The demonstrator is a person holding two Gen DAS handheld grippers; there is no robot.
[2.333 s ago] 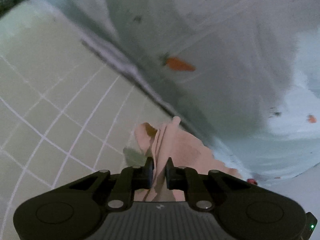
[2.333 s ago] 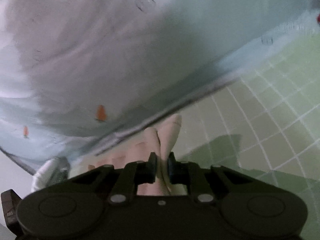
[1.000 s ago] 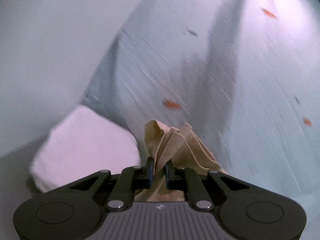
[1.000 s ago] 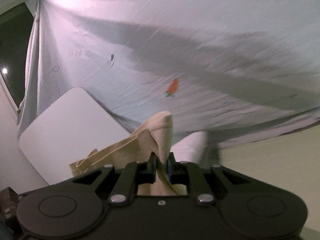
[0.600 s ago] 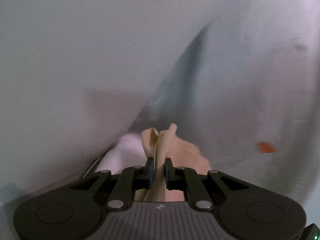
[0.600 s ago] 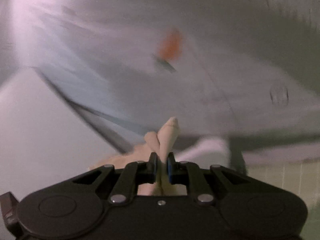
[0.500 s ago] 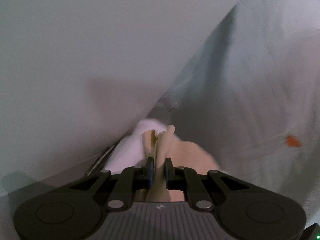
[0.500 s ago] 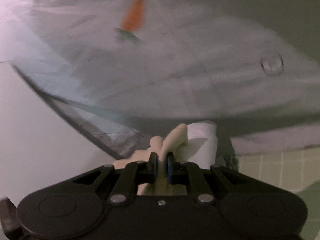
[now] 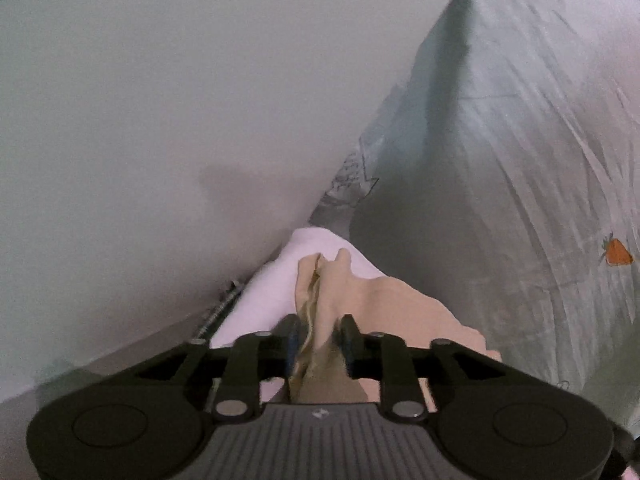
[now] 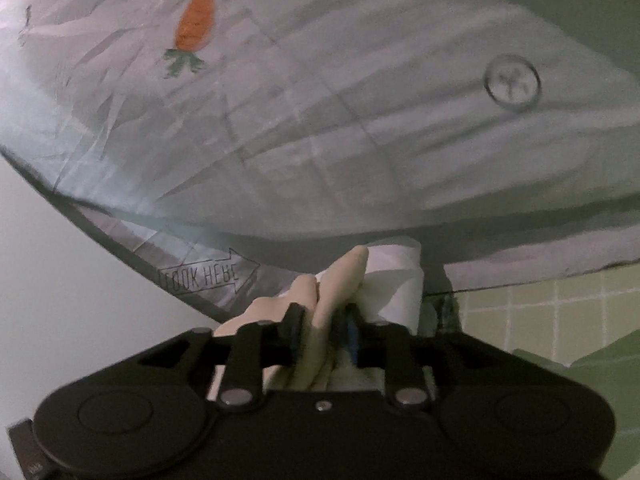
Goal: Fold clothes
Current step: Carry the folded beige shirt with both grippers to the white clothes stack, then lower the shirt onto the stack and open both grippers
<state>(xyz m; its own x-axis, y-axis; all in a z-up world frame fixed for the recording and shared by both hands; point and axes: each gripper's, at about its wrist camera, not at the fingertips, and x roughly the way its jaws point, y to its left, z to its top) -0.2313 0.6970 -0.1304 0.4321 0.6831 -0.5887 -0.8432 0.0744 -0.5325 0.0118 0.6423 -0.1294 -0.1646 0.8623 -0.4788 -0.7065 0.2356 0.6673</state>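
A beige garment (image 9: 352,296) is bunched between the fingers of my left gripper (image 9: 320,330), which is shut on it. It hangs over a folded white cloth (image 9: 264,296) just ahead. In the right wrist view the same beige garment (image 10: 332,284) pokes up through my right gripper (image 10: 322,322), also shut on it. A folded white cloth (image 10: 396,284) lies right behind it. How the rest of the garment hangs is hidden by the gripper bodies.
A pale sheet printed with orange carrots (image 10: 196,16) fills the background of both views (image 9: 520,200). It carries a "LOOK HERE" arrow label (image 10: 208,278). A plain white surface (image 9: 140,120) lies to the left. Green tiled floor (image 10: 540,312) shows at the right.
Both grippers swung from the tiled floor up toward the sheet, holding the beige garment throughout. In the last half second they settled closer over the folded white cloth.
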